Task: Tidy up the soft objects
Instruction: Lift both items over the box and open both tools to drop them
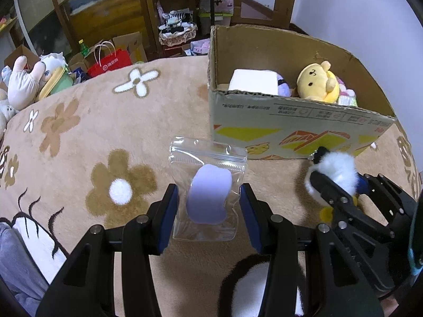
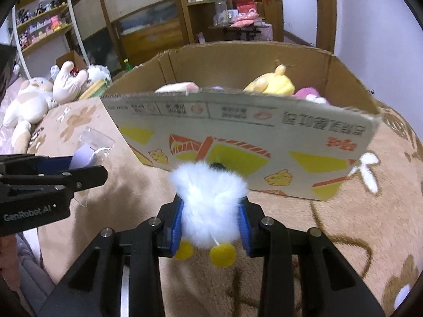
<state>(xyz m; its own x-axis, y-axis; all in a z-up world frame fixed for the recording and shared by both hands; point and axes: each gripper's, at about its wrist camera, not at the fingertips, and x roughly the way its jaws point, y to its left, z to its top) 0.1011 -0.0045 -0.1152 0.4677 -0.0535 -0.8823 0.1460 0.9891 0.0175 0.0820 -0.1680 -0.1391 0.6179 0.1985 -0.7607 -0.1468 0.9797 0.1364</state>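
Left wrist view: the left gripper, lower centre, clamps a clear zip bag holding a lilac piece, before the cardboard box at upper right; right wrist view: the right gripper pinches a white fluffy toy at centre, near the box's front wall.

Flowered blanket under cardboard box

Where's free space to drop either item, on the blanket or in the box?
Bare blanket lies left of the cardboard box, up to the plush pile. Another strip sits right of the box. Inside, the yellow plush and white block crowd the floor. The bagged sponge and fluffy toy fill the strip before its front.
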